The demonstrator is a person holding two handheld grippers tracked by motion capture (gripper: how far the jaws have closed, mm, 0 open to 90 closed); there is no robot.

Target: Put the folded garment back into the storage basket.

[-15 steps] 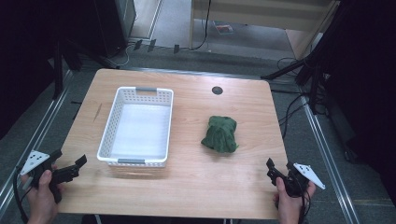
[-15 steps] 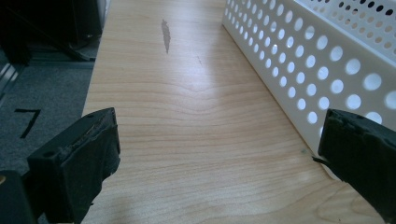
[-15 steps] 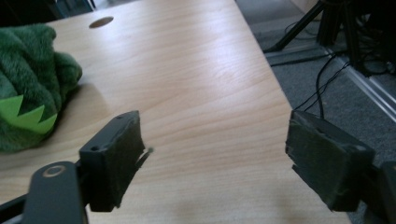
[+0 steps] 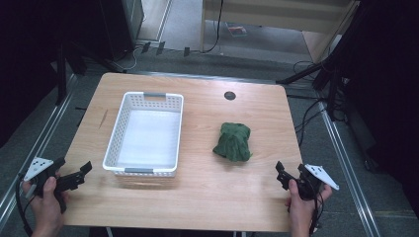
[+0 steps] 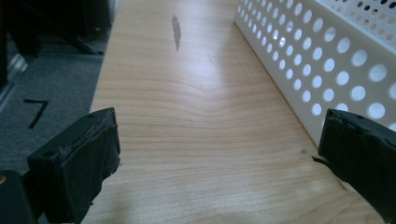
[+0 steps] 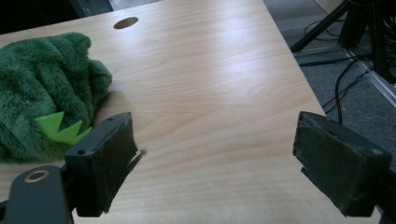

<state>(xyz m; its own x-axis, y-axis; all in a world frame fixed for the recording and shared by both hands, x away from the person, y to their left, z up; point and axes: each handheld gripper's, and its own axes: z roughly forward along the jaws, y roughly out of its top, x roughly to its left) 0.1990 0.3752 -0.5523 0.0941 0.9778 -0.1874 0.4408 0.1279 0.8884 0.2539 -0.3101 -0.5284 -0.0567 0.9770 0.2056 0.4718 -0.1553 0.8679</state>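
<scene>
Hands at the near edge of the desk [image 4: 197,202] each hold a hand-held gripper: the left hand-held gripper [image 4: 81,173] sits at the near left corner, jaws wide apart and empty, just beside the white perforated basket [image 4: 112,143]. The right hand-held gripper [image 4: 279,174] waits at the near right corner, jaws likewise spread wide with nothing between them. Farther in, a green plush toy [image 4: 233,141] lies crumpled on the bare wood right of the basket, ahead and to the left of the right hand-held gripper, which is clearly the nearer one. Its long axis runs roughly near to far. The basket looks empty.
</scene>
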